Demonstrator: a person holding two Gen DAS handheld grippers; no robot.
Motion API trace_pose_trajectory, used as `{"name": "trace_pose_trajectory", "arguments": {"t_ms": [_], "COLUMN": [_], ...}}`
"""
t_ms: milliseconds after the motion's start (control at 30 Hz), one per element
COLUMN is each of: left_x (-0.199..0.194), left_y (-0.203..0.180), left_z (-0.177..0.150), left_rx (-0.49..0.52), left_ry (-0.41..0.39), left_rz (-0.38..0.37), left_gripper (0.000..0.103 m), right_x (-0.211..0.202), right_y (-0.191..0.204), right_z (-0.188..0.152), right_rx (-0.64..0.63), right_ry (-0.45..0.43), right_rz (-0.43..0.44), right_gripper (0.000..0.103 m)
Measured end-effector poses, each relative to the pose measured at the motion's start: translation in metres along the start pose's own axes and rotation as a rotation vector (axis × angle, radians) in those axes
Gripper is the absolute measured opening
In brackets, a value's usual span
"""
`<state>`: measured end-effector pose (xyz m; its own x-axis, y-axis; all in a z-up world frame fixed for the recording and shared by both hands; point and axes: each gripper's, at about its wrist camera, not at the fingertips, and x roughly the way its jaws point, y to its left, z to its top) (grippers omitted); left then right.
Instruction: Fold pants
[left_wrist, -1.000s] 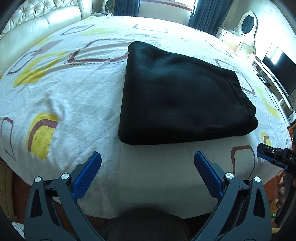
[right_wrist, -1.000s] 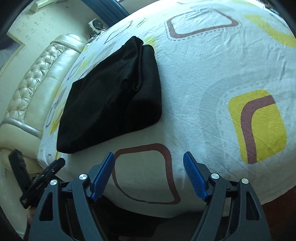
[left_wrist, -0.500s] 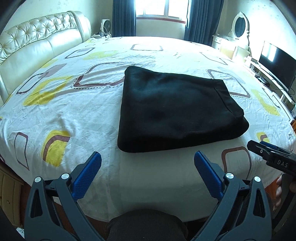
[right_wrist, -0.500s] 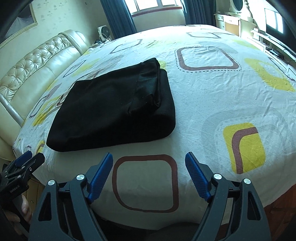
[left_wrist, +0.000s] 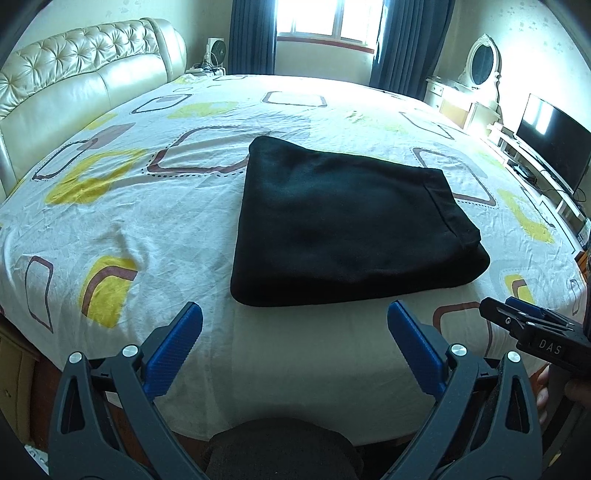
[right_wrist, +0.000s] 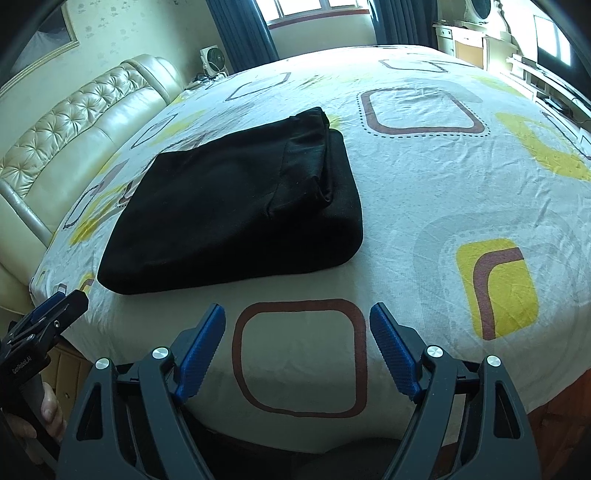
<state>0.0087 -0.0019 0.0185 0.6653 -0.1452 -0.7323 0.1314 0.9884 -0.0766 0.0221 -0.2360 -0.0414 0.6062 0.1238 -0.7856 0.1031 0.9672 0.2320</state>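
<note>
The black pants (left_wrist: 347, 225) lie folded into a thick rectangle on the bed, also in the right wrist view (right_wrist: 240, 206). My left gripper (left_wrist: 293, 321) is open and empty, held back over the bed's near edge, short of the pants. My right gripper (right_wrist: 297, 321) is open and empty, over the near edge to the right of the pants. The right gripper also shows at the right edge of the left wrist view (left_wrist: 535, 332), and the left gripper shows at the left edge of the right wrist view (right_wrist: 48, 321).
The bed (left_wrist: 147, 206) has a white sheet with yellow and brown squares. A padded cream headboard (left_wrist: 74, 85) stands at the left. A dresser with a mirror (left_wrist: 476, 85) and a TV (left_wrist: 550, 140) stand at the right. A window with dark curtains (left_wrist: 325, 29) is behind.
Both grippers have drawn back and tilted up from the bed, so more of the room shows. The folded pants have not moved. Both grippers stay open.
</note>
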Motion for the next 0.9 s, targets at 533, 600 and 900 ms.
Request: {"name": "trace_pose_trajectory", "arguments": {"t_ms": [533, 600, 900], "left_x": [-0.0026, -0.0026, -0.0026], "left_y": [0.0001, 0.0003, 0.0003], "left_z": [0.0004, 0.0007, 0.0006], "left_rx": [-0.017, -0.018, -0.019], "left_ry": [-0.001, 0.000, 0.004], "left_rz": [-0.003, -0.004, -0.010], "left_gripper": [0.100, 0.100, 0.100], "right_x": [0.0017, 0.0023, 0.0045], "right_y": [0.0005, 0.0001, 0.0018], "right_z": [-0.0026, -0.0029, -0.0041], "right_rx": [-0.010, -0.010, -0.016], "right_ry": [0.017, 0.020, 0.030], "right_rz": [-0.005, -0.004, -0.004], "right_gripper": [0.079, 0.079, 0.079]}}
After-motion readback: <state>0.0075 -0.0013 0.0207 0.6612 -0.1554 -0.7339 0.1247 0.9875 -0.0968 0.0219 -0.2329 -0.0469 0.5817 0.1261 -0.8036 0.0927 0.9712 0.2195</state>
